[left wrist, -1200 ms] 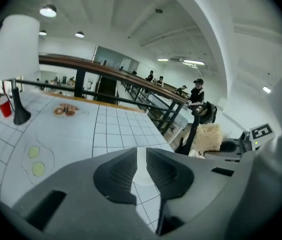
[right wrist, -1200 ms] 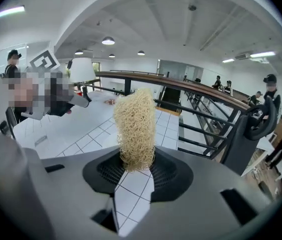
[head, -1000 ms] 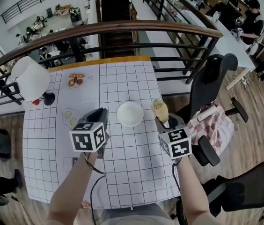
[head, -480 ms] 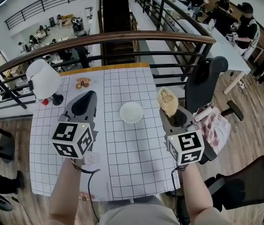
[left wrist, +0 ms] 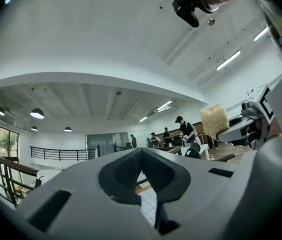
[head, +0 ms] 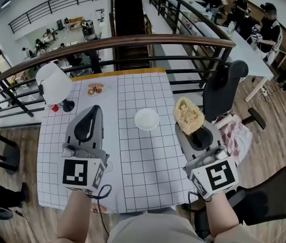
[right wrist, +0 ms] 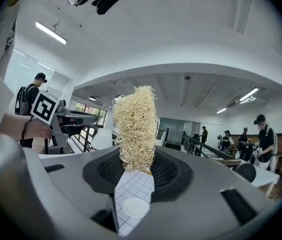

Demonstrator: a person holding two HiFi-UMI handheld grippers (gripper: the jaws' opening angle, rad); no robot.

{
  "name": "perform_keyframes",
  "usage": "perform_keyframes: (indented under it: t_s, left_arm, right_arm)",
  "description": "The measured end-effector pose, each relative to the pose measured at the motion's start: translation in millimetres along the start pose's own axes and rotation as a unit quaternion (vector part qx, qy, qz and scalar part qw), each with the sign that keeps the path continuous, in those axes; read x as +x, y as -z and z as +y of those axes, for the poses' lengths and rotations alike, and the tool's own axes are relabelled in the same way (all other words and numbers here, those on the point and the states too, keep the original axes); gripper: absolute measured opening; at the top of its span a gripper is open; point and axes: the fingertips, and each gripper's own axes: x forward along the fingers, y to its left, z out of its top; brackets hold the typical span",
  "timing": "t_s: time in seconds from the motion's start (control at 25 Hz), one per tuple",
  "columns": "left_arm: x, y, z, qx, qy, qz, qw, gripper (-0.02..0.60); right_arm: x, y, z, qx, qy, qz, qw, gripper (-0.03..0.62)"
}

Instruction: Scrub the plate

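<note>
1 plate [head: 146,119], 1 scrubber [head: 188,115], 2 grippers [head: 93,109] [head: 192,129] visible.

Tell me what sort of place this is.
Likely an open-plan office, upper floor: a railing overlooks desks below, an office chair stands nearby, people gather at a long table.

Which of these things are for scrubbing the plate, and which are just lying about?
For the job: plate; straw-coloured scrubber, clamped in the right gripper; left gripper, jaws just closed, empty.
Lying about: white lamp; small dish of food; office chair.
</note>
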Motion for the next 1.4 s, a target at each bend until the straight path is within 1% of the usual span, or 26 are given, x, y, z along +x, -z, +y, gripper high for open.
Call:
perform_keyframes:
  t_s: [0.12,0.2,0.28,0.36,0.44,0.6,0.72,0.84,1.0,1.12,1.2,1.32,1.4]
  left_arm:
    - [-16,4,-4,0.003,-0.012,-0.011,0.9999,0.014]
    - [-23,13,-12,0.012,-0.012,0.0,0.9999,0.014]
    - [-29,24,-22,0.03,-0.016,0.017,0.9993,0.014]
    - [-35,36,-32,0.037,-0.015,0.035,0.9986,0.014]
    - [-42,49,-39,0.036,-0.007,0.05,0.9981,0.014]
    - [-57,66,-53,0.02,0.001,0.074,0.9971,0.014]
    - [-61,69,-62,0.018,0.019,0.086,0.9959,0.014]
    - [-58,66,-67,0.018,0.037,0.084,0.9956,0.012]
    - [-55,61,-72,0.011,0.042,0.08,0.9959,0.012]
    - [-55,61,-72,0.0,0.042,0.083,0.9957,0.012]
    - [-56,61,-73,-0.007,0.047,0.087,0.9951,0.012]
    - [-58,59,-73,-0.003,0.053,0.086,0.9949,0.012]
    - [-58,55,-76,-0.009,0.062,0.085,0.9944,0.012]
  right_arm:
    - [-2,13,19,0.002,-0.02,0.016,1.0,0.13]
    - [-5,26,31,-0.004,-0.031,0.032,0.999,0.13]
    - [-9,39,40,-0.01,-0.045,0.049,0.998,0.13]
    - [-13,50,47,-0.016,-0.054,0.062,0.996,0.13]
    - [-17,57,49,-0.014,-0.05,0.064,0.997,0.131]
    - [-31,62,52,0.019,-0.036,0.046,0.998,0.13]
    - [-39,62,53,0.028,-0.032,0.044,0.998,0.13]
    - [-38,56,52,0.044,-0.035,0.029,0.998,0.13]
    - [-39,54,54,0.031,-0.03,0.028,0.999,0.13]
    - [-36,52,60,0.02,-0.035,0.026,0.999,0.13]
    - [-35,53,63,0.021,-0.039,0.027,0.999,0.13]
    - [-35,56,62,0.029,-0.035,0.03,0.999,0.13]
    - [-34,55,62,0.037,-0.035,0.025,0.998,0.13]
